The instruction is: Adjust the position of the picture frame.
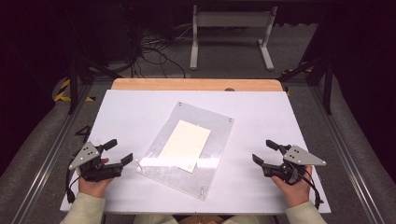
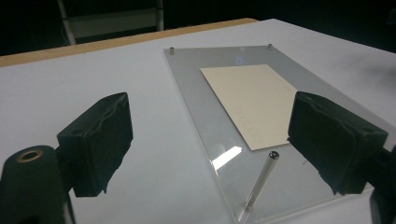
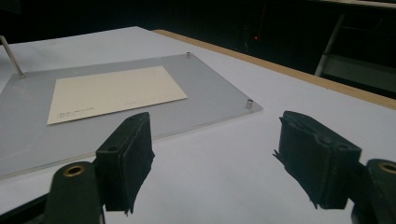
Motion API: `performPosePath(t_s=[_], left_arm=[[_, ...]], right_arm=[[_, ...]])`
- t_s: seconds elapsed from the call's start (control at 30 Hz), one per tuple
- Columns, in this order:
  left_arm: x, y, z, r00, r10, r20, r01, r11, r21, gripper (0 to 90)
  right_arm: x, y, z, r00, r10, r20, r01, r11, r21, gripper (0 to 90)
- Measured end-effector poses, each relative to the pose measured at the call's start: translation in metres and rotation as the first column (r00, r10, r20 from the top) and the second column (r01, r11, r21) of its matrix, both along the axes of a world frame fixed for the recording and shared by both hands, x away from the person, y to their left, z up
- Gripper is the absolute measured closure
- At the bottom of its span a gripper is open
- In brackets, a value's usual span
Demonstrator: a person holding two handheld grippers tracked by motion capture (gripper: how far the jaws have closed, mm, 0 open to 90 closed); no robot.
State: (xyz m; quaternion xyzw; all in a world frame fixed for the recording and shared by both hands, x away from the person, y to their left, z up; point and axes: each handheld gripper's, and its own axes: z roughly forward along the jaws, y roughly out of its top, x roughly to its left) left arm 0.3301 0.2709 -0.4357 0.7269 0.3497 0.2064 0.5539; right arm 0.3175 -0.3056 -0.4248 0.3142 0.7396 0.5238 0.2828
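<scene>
A clear acrylic plate (image 1: 212, 154) lies skewed in the middle of the white table (image 1: 261, 112). A cream card (image 1: 185, 143) rests on it, and short metal studs stand at its corners. My left gripper (image 1: 120, 150) hovers just left of the plate's near left corner, jaws open and nothing between them. In the left gripper view a thin metal pin (image 2: 262, 183) leans at that corner, ahead of the open left gripper (image 2: 210, 144). My right gripper (image 1: 263, 151) is open to the right of the plate, apart from it. The right gripper view has the card (image 3: 112, 91) and a corner stud (image 3: 249, 103) beyond the right gripper (image 3: 219, 158).
A wooden strip (image 1: 196, 84) runs along the table's far edge. Beyond it are a white metal stand (image 1: 231, 32) and loose cables (image 1: 154, 51) on the dark floor. Metal rails (image 1: 327, 121) flank the table on both sides.
</scene>
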Motion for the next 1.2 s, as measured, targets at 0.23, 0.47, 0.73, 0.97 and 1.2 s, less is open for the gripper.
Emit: performPosePath(t_s=[0.23, 0.47, 0.73, 0.97, 1.2], left_arm=[[-0.009, -0.010, 0.006, 0.9983, -0.038, 0.043, 0.037, 0.9989, 0.028, 16.0], [-0.015, -0.022, 0.009, 0.9945, -0.087, 0.058, 0.084, 0.9946, 0.061, 16.5], [-0.014, -0.030, 0.008, 0.9908, -0.132, 0.031, 0.128, 0.9877, 0.089, 17.5], [-0.008, -0.037, 0.002, 0.9867, -0.156, -0.047, 0.161, 0.9772, 0.139, 18.8], [-0.001, -0.041, -0.006, 0.9786, -0.148, -0.143, 0.175, 0.9653, 0.194, 24.0]], right_arm=[[0.000, -0.001, -0.001, 1.0000, 0.004, -0.006, -0.004, 1.000, -0.001, 27.8], [0.000, 0.001, -0.001, 0.9999, 0.010, -0.007, -0.010, 1.000, -0.002, 28.1], [0.001, 0.001, -0.002, 0.9996, 0.018, -0.024, -0.018, 1.000, 0.004, 28.6], [0.001, 0.001, -0.002, 0.9993, 0.025, -0.029, -0.025, 1.000, 0.001, 29.0], [0.002, 0.001, -0.003, 0.9989, 0.034, -0.032, -0.034, 0.999, 0.007, 30.0]])
